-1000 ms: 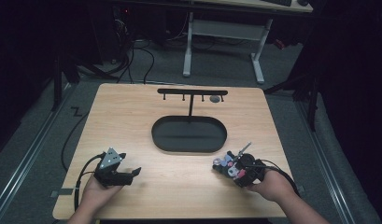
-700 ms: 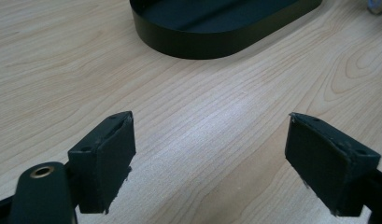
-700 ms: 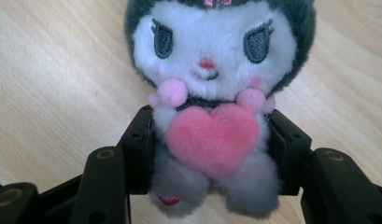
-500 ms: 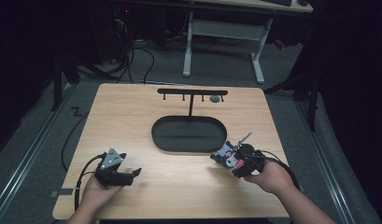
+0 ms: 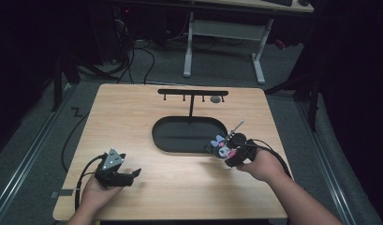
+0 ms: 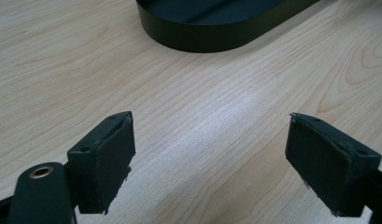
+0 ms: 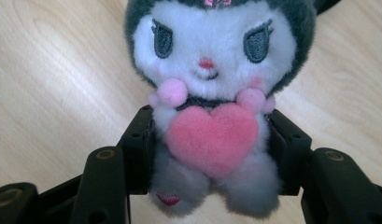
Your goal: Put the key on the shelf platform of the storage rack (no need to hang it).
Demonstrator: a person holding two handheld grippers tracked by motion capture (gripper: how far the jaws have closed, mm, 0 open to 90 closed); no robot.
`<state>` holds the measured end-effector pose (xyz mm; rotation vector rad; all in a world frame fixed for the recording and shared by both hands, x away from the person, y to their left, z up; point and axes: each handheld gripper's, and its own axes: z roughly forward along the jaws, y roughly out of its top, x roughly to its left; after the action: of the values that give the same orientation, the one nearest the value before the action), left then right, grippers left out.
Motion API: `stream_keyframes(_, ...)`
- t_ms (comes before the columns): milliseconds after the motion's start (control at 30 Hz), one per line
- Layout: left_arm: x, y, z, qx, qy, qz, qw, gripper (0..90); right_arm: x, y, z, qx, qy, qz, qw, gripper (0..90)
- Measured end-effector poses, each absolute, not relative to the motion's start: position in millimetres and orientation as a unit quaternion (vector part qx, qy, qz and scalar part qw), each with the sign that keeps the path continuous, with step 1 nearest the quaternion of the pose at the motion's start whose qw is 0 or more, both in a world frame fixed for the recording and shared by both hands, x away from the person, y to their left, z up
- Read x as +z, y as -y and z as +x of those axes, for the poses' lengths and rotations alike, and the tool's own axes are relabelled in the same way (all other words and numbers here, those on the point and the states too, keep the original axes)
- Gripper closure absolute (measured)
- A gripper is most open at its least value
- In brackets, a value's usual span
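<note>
A small plush toy (image 7: 209,88) with a white face, dark grey hood and pink heart sits between the jaws of my right gripper (image 7: 209,149), which is shut on its body. In the high view the plush toy (image 5: 220,145) is held just above the table, at the right end of the black oval tray (image 5: 189,135). My left gripper (image 5: 128,176) rests near the front left of the table with its jaws wide apart. In the left gripper view the left gripper (image 6: 209,163) holds nothing, and the oval tray (image 6: 216,23) lies ahead of it.
A black T-shaped hanger stand (image 5: 193,96) with small hooks rises behind the tray, and a small grey object (image 5: 216,99) hangs near its right end. The wooden table (image 5: 133,122) ends close behind the stand. Cables and desk legs lie on the floor beyond.
My right gripper has carried the plush toy forward and slightly left, toward the tray's right end. The left gripper has stayed in place.
</note>
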<state>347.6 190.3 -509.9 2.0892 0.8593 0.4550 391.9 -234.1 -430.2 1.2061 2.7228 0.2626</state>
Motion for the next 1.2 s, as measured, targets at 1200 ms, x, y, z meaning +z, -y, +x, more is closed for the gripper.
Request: stream_keyframes(1200, -512.5, -218.6, 333.4, 0.183, -0.365, 0.816, 0.409, 16.7, -445.3, 160.2, 484.7, 0.097, -0.920, 0.372, 0.079, 45.0)
